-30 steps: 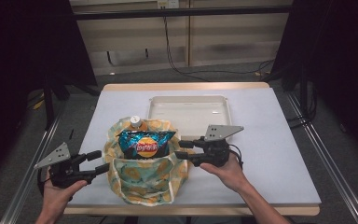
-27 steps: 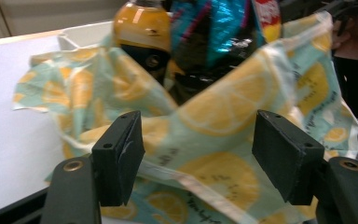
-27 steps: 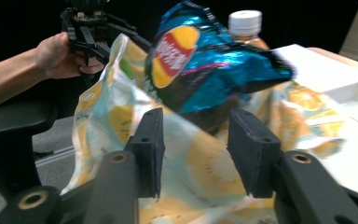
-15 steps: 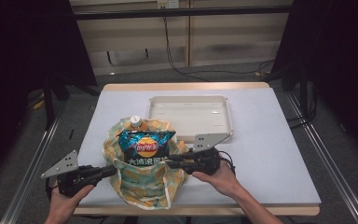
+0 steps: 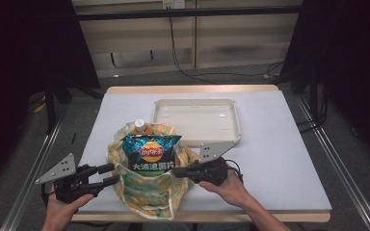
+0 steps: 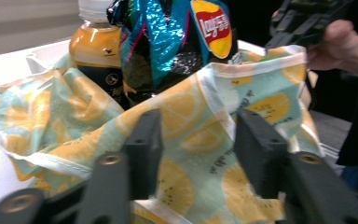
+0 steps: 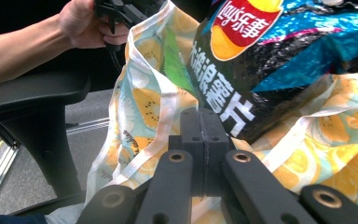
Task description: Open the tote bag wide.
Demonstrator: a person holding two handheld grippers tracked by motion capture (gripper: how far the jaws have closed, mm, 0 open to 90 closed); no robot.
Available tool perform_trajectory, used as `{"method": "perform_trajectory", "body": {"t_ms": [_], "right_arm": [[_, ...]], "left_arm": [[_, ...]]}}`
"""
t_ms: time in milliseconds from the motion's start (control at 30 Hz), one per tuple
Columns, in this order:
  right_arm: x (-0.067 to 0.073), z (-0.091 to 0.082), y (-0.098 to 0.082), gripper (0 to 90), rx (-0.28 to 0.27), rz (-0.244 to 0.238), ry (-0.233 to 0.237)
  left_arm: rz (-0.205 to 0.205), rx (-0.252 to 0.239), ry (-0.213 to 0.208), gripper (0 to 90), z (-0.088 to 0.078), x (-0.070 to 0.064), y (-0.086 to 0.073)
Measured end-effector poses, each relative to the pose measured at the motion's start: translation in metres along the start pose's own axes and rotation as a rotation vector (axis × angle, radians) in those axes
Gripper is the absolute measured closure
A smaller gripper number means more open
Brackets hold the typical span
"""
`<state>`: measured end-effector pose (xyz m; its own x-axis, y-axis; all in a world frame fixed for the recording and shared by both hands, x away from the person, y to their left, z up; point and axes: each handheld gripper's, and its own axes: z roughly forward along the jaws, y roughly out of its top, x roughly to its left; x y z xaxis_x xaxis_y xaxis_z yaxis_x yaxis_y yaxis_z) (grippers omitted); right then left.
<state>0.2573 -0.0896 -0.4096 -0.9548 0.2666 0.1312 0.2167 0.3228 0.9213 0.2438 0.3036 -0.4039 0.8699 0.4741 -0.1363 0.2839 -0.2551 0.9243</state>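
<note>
the fabric bag (image 5: 147, 185) with its lemon print sits at the near edge of the table (image 5: 279, 159), slumped and open at the top, with one loop handle hanging over the table's front edge. a bag of chips (image 5: 150, 153) stands upright in it, blue and black foil with a red and yellow logo; its lower part is hidden behind the cloth. behind the chips, an orange drink bottle (image 5: 140, 127) pokes out, and in the high view just its white cap and shoulders clear the fabric. its label is too dark to read in the left gripper view.

the right gripper (image 5: 179, 172) meets the bag's right rim. in the right gripper view its jaws stand pressed together with the bag's pale hem running in at them, so it pinches the cloth; how much fabric lies between the pads is hidden by the jaws themselves. the right hand (image 5: 229, 185) holds it from behind.

the left gripper (image 5: 108, 174) is at the bag's left side, and its jaws have just been opening: they stand apart, with the lemon cloth bulging in the gap in the left gripper view. whether the pads touch the cloth is hard to make out, as the jaw bases are cut off at the bottom edge.

beyond the bag, well apart, a white tray (image 5: 198, 120) lies on the table.
</note>
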Motion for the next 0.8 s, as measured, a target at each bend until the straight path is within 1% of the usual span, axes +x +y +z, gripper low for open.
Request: {"method": "perform_trajectory", "body": {"t_ms": [33, 67, 100, 133, 167, 200, 233, 267, 300, 333, 367, 400, 433, 467, 500, 533, 600, 633, 667, 700, 733, 767, 800], "right_arm": [[0.001, 0.001, 0.0, 90.0, -0.002, -0.001, 0.006], [0.002, 0.001, 0.0, 90.0, 0.0, -0.002, 0.009], [0.002, 0.002, 0.0, 90.0, 0.003, -0.01, 0.01], [0.002, 0.003, 0.0, 90.0, 0.006, -0.009, 0.009], [0.003, 0.004, -0.001, 90.0, 0.008, -0.009, 0.011], [0.003, 0.005, -0.001, 90.0, 0.007, -0.008, 0.011], [0.004, 0.005, -0.001, 90.0, 0.007, -0.009, 0.014], [0.004, 0.006, 0.0, 90.0, 0.006, -0.012, 0.014], [0.004, 0.005, 0.0, 90.0, 0.005, -0.011, 0.011], [0.004, 0.005, 0.0, 90.0, 0.002, -0.012, 0.013], [0.003, 0.005, 0.0, 90.0, 0.002, -0.01, 0.009], [0.003, 0.004, -0.001, 90.0, 0.002, -0.01, 0.007], [0.003, 0.004, -0.002, 90.0, 0.007, -0.013, 0.004], [0.003, 0.004, -0.002, 90.0, 0.007, -0.013, 0.004], [0.003, 0.004, -0.003, 90.0, 0.009, -0.01, 0.004], [0.004, 0.003, -0.004, 90.0, 0.013, -0.009, 0.001], [0.006, 0.003, -0.007, 90.0, 0.019, -0.011, 0.003], [0.007, 0.003, -0.008, 90.0, 0.029, -0.013, 0.006], [0.008, 0.004, -0.009, 90.0, 0.035, -0.02, 0.007], [0.009, 0.003, -0.01, 90.0, 0.041, -0.02, 0.008], [0.01, 0.002, -0.012, 90.0, 0.046, -0.021, 0.009], [0.011, 0.001, -0.014, 90.0, 0.054, -0.018, 0.007], [0.011, 0.0, -0.017, 90.0, 0.057, -0.013, 0.009]], "left_arm": [[0.004, 0.005, 0.008, 45.4, 0.0, 0.0, 0.0], [-0.001, 0.0, 0.014, 42.3, 0.002, 0.0, 0.001], [-0.008, -0.009, 0.006, 39.0, 0.003, 0.001, 0.001], [-0.015, -0.014, 0.023, 35.6, 0.006, 0.001, 0.003], [-0.007, -0.01, 0.02, 30.9, 0.008, 0.002, 0.004], [0.001, -0.01, 0.016, 30.4, 0.01, 0.003, 0.006], [0.014, -0.003, 0.022, 29.5, 0.012, 0.005, 0.007], [-0.001, -0.004, -0.011, 30.0, 0.013, 0.005, 0.007], [-0.005, -0.015, -0.022, 35.1, 0.014, 0.004, 0.006], [0.007, -0.007, -0.021, 40.6, 0.015, 0.003, 0.004], [0.019, -0.001, -0.018, 54.3, 0.015, 0.001, 0.003], [0.029, 0.01, -0.02, 62.6, 0.014, 0.001, 0.001], [0.019, 0.013, -0.031, 78.3, 0.014, 0.0, -0.002], [0.024, 0.02, -0.028, 78.3, 0.013, 0.0, -0.004], [0.027, 0.026, -0.031, 82.0, 0.012, 0.0, -0.005], [0.019, 0.023, -0.043, 84.2, 0.011, -0.001, -0.007], [0.017, 0.039, -0.034, 86.8, 0.009, -0.003, -0.011], [0.012, 0.045, -0.036, 87.9, 0.008, -0.003, -0.014], [0.009, 0.039, -0.045, 87.9, 0.008, -0.004, -0.017], [0.005, 0.043, -0.039, 87.9, 0.007, -0.006, -0.02], [0.006, 0.054, -0.035, 88.0, 0.006, -0.007, -0.024], [0.005, 0.062, -0.045, 88.2, 0.005, -0.008, -0.027], [0.0, 0.078, -0.037, 88.6, 0.005, -0.008, -0.029]]}}
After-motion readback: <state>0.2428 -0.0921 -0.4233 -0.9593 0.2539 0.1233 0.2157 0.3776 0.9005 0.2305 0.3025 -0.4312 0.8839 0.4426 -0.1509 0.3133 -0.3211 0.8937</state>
